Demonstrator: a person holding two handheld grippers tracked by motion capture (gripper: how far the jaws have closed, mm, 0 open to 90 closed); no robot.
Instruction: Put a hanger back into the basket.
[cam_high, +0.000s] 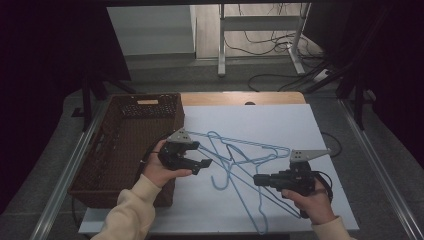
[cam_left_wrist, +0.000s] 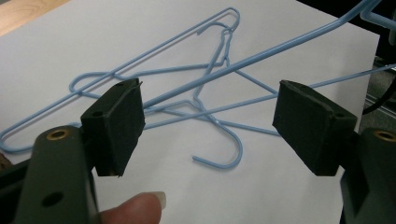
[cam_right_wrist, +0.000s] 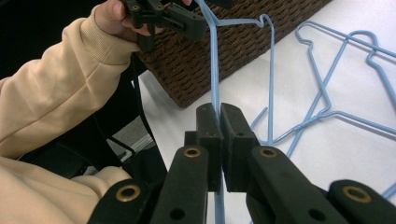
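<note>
Between the right tool's pressed-together jaws ran a wire of one blue hanger, pinched and lifted off the white desk. Beyond it the left tool hovered with jaws wide apart over the tangled hangers, the wicker basket just beside it.

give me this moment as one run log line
right tool: shut on blue wire hanger | left tool: open, above hangers | wicker basket: at left | white board: hangers tangled
</note>
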